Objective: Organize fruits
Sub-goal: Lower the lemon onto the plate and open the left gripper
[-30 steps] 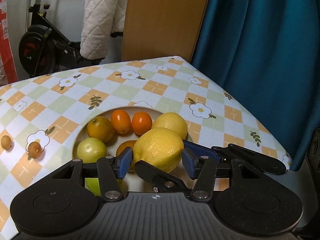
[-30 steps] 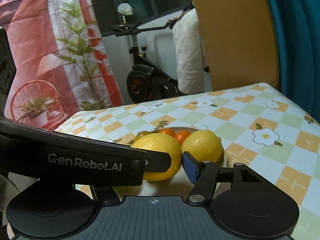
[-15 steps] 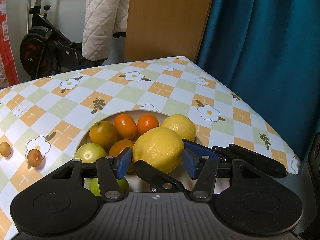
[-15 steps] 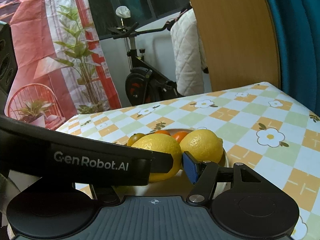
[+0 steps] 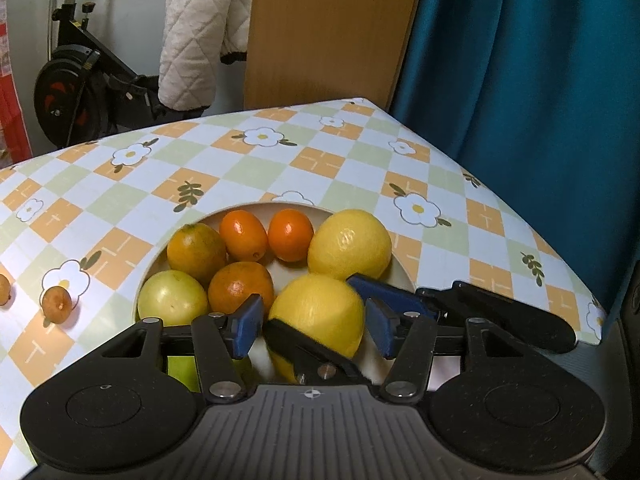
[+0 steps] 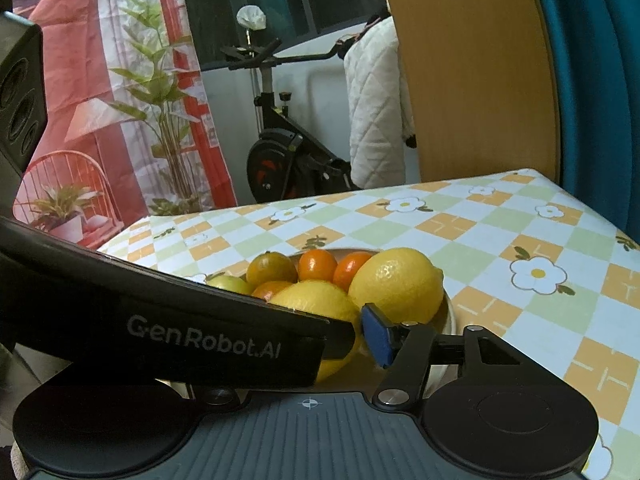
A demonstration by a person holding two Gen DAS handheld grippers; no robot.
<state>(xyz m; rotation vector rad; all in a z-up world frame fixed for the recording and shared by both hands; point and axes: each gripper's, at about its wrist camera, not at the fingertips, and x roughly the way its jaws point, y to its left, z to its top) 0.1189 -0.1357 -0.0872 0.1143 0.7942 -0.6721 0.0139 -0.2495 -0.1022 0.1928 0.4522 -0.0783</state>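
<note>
Step in hand, I'd judge: near lemon (image 5: 316,312) going into the bowl (image 5: 400,276), alongside the far lemon (image 5: 350,244), oranges and green fruit; right gripper (image 5: 324,320) reaches in across the left view with the near lemon between its jaws, which are closing (pad contact unclear, motion blur); left gripper (image 5: 312,322) brackets the same lemon, half open, pads clear of the skin, holding nothing. Long axis roughly level, tip end not resolvable. Next: settle it without nudging neighbours; two small brown fruits (image 5: 58,304) remain on the tablecloth (image 5: 320,160).
</note>
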